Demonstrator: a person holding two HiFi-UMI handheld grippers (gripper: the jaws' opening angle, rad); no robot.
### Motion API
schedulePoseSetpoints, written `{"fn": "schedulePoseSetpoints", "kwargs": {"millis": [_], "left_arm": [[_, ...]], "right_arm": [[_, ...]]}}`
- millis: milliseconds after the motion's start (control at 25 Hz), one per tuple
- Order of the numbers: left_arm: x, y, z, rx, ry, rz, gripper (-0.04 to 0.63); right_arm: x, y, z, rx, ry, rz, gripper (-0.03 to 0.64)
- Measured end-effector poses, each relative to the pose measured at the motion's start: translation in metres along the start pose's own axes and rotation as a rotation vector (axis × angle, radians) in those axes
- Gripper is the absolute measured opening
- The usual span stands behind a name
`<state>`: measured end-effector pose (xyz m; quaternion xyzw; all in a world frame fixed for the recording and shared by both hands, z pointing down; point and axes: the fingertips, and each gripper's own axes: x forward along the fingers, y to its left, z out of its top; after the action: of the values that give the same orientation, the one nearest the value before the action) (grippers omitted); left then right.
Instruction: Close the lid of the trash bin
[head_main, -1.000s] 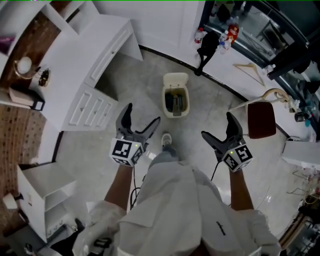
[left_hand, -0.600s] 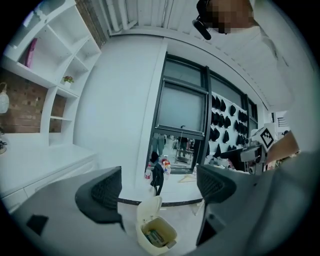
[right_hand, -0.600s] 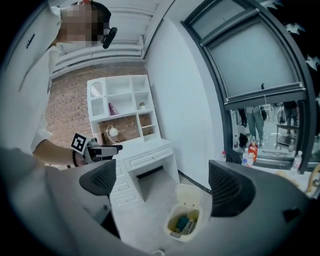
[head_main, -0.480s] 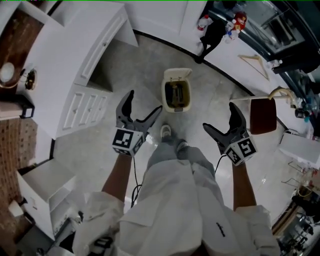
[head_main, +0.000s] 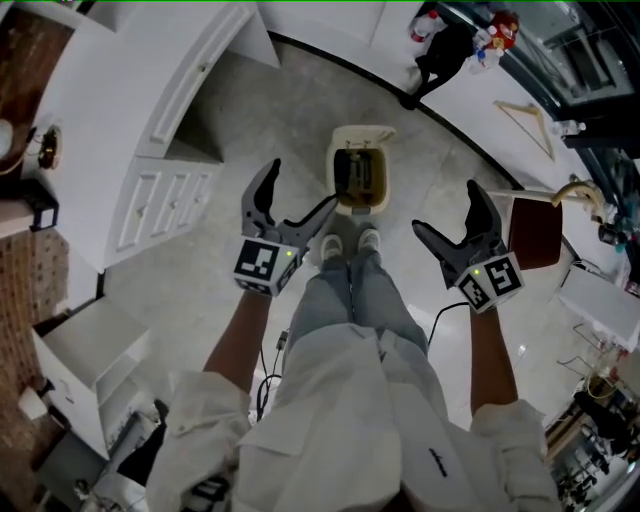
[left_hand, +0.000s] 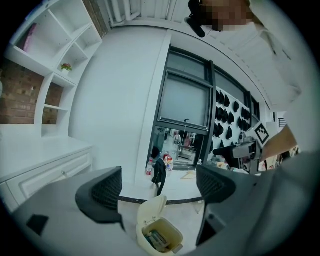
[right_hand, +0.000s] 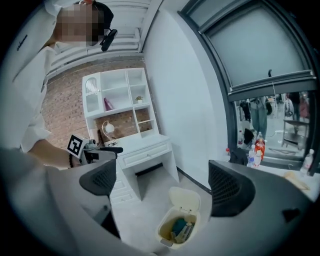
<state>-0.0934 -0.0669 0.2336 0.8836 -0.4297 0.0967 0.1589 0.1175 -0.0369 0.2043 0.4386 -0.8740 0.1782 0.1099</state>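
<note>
A bright white room with a pale grey marbled floor (head_main: 190, 300). At ten o'clock in the head view stands a white desk (head_main: 120, 110) with drawers. Open white shelves (right_hand: 116, 97) rise above it against a red brick wall (right_hand: 62, 117). Dark-framed glass panels (left_hand: 186, 100) run across at one o'clock, and a dark red chair (head_main: 532, 238) sits at three.

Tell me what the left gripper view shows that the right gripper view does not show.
Only the left gripper view: dark hat-like items hanging on a wall.
Only the right gripper view: the white desk, the shelf unit above it and a lamp.
Both: the trash bin on the floor with its lid raised and rubbish inside. Each view sees it between open jaws, those of the left tool or the right tool.
</note>
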Motion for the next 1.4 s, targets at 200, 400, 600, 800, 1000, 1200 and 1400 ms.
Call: {"fn": "schedulePoseSetpoints", "kwargs": {"millis": [200,400,600,800,1000,1200,1400], "left_arm": [[0.037,0.003,-0.013,-0.011,-0.034,0.002,0.471],[0.075,0.012,-0.04,0.006,-0.017,0.012,0.47],[0.114,0.03,-0.08,0.026,0.002,0.025,0.469],[0.146,0.052,-0.13,0.031,0.027,0.05,0.469],[0.176,0.072,-0.178,0.06,0.047,0.071,0.469],[0.202,0.083,-0.22,0.084,0.055,0.064,0.469],[0.223,0.089,-0.251,0.075,0.086,0.064,0.466]], "right_arm": [[0.026,-0.031,-0.02,0.0,0.025,0.021,0.584],[0.054,-0.066,-0.046,0.014,0.039,0.038,0.584],[0.098,-0.097,-0.088,0.021,0.051,0.043,0.584],[0.136,-0.129,-0.136,0.026,0.056,0.031,0.583],[0.165,-0.157,-0.179,0.025,0.06,0.013,0.565],[0.196,-0.176,-0.21,0.017,0.057,0.015,0.554],[0.222,-0.185,-0.236,0.007,0.072,0.031,0.537]]}}
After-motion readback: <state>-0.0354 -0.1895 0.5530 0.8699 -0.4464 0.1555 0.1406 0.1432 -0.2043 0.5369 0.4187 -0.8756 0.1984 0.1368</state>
